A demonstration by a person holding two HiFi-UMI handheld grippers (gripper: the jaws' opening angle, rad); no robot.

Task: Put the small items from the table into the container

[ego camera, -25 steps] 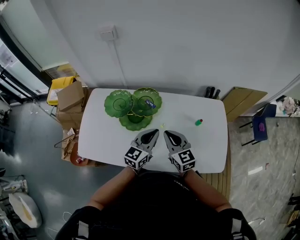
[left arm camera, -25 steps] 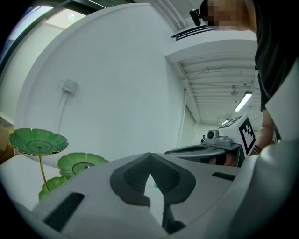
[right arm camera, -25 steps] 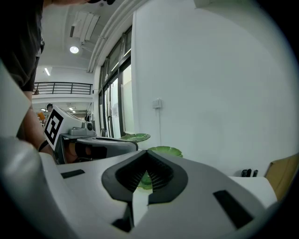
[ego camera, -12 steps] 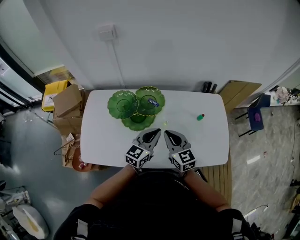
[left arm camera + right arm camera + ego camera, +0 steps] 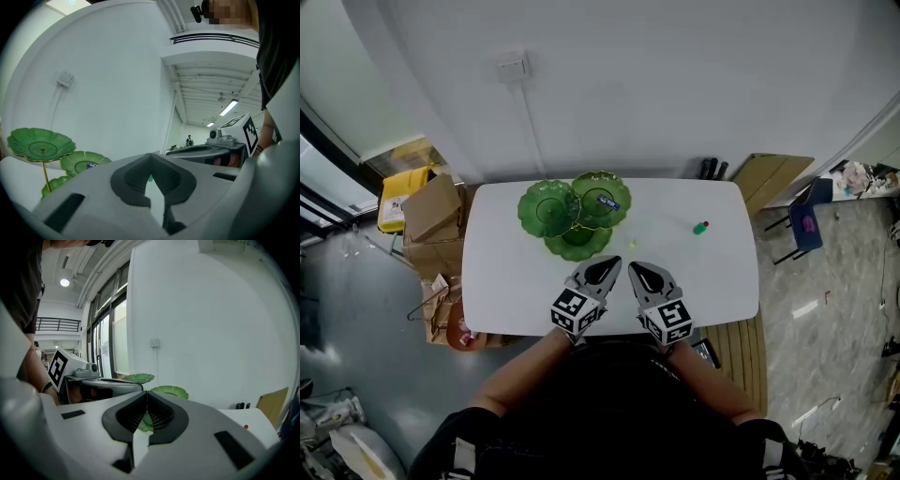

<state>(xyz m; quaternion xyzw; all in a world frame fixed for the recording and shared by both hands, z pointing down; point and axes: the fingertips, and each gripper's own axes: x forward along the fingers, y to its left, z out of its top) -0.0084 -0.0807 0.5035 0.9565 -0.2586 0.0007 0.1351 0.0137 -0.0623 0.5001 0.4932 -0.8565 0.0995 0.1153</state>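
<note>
With the left tool [image 5: 607, 266] and right tool [image 5: 637, 270] both closed and empty, a reach for the small green item [image 5: 700, 227] at the counter's [image 5: 506, 272] right could just nudge it rolling, away from the green leaf dishes [image 5: 574, 211].

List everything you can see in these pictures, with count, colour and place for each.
white rectangular table: one, white, against the wall
leaf-shaped glossy dishes: three, green, clustered at the table's far side
small blue item: one, blue, in the right-hand dish
small bottle with red cap: one, green, on the table's right part
tiny pale item: one, yellowish, on the table beside the dishes
cardboard boxes: several, brown, on the floor left of the table
flat wooden board: one, tan, right of the table
left gripper: grey, shut, empty, over the table's near edge
right gripper: grey, shut, empty, beside it
</note>
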